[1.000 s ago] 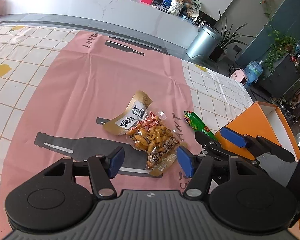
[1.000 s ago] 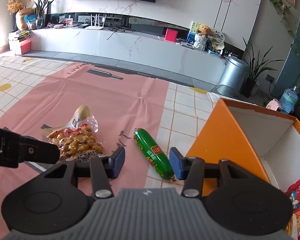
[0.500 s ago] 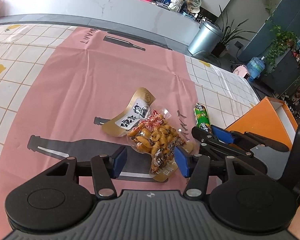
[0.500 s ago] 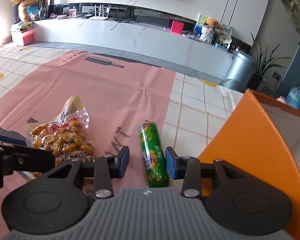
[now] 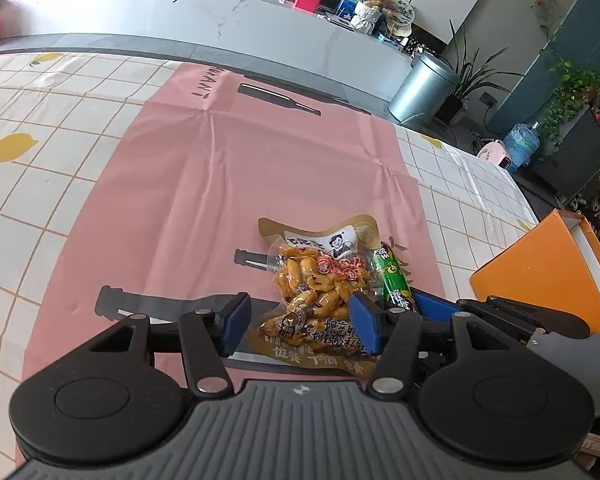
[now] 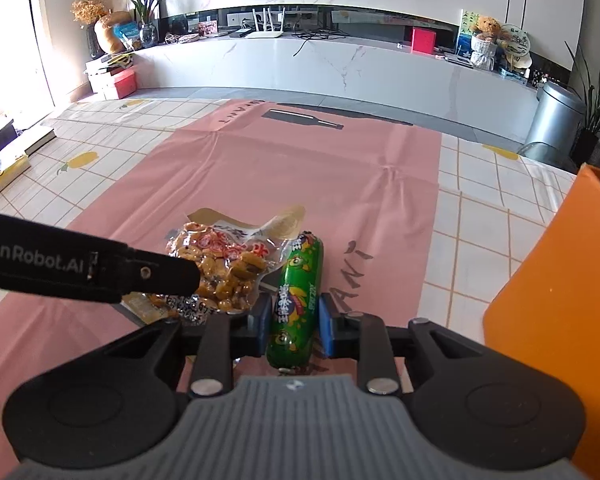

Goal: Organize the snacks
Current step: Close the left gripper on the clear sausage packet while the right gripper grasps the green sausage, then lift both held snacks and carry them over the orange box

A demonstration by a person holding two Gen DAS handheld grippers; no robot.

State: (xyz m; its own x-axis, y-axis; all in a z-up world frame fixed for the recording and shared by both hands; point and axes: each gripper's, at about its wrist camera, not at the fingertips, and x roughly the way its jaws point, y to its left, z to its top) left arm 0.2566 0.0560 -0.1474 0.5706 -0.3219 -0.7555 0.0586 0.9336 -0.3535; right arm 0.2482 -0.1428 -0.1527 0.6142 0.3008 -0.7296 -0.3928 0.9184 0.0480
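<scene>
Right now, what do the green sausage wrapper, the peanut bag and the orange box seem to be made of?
Green sausage: glossy plastic film, probably; it shows sheen and a pinched, crimped end.
Peanut bag: clear shiny plastic, likely vacuum-sealed, since it clings to the nuts; its top part looks like matte gold film or foil.
Orange box: apparently stiff cardboard, matte orange outside and white inside, with flat walls and sharp folded edges.

Glossy green plastic sausage wrapper (image 6: 295,300), shiny clear peanut packet (image 5: 320,292), creased pink cloth (image 5: 260,168), matt orange box (image 5: 548,276)
</scene>
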